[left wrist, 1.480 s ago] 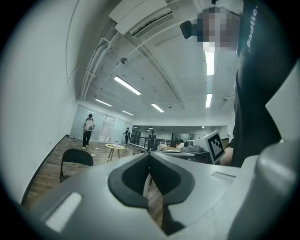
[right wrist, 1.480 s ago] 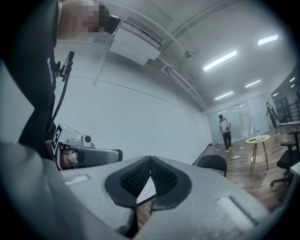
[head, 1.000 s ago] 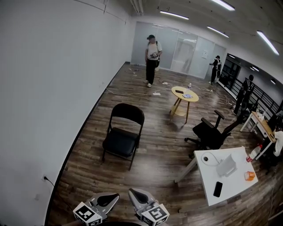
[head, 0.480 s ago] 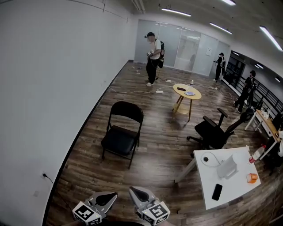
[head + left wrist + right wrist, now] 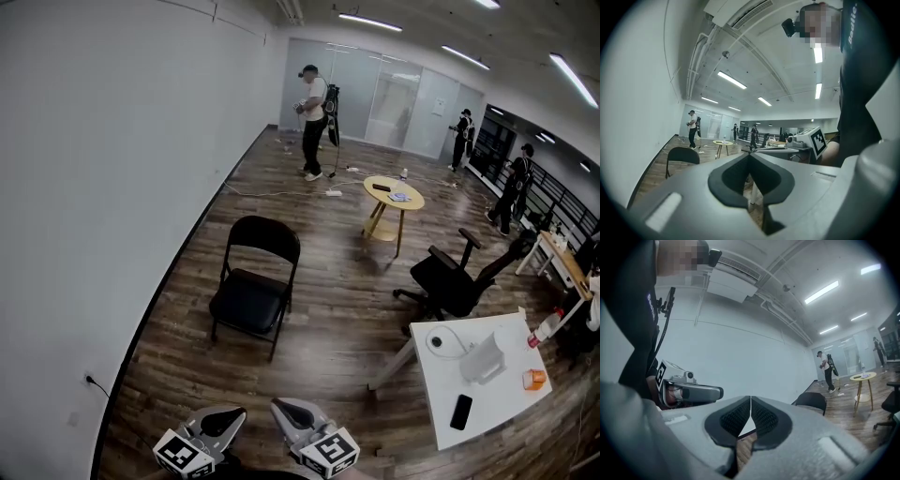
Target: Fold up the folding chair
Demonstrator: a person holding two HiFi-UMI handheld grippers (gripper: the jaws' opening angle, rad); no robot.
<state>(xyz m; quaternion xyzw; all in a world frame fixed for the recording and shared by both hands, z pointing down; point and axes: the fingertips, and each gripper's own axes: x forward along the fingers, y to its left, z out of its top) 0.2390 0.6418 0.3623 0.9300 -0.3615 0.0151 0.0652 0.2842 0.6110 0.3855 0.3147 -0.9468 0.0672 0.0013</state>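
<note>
A black folding chair (image 5: pixel 251 286) stands unfolded on the wood floor near the white wall, its seat down and its back toward the far end of the room. Both grippers are low at the near edge of the head view, well short of the chair. My left gripper (image 5: pixel 240 413) is shut and holds nothing, and so is my right gripper (image 5: pixel 278 407). In the left gripper view the jaws (image 5: pixel 749 155) meet, with the chair (image 5: pixel 682 157) far off at the left. The right gripper's jaws (image 5: pixel 750 399) also touch, and the chair (image 5: pixel 812 402) shows beyond them to the right.
A round yellow table (image 5: pixel 393 195) stands behind the chair. A black office chair (image 5: pixel 452 281) and a white desk (image 5: pixel 497 394) with a phone and small items are to the right. A person (image 5: pixel 312 122) stands by the glass wall, others at far right. Cables (image 5: pixel 272 195) lie on the floor.
The chair sits slightly lower and more to the left in the head view. The person at the back has stepped left. Both grippers stay shut and empty.
</note>
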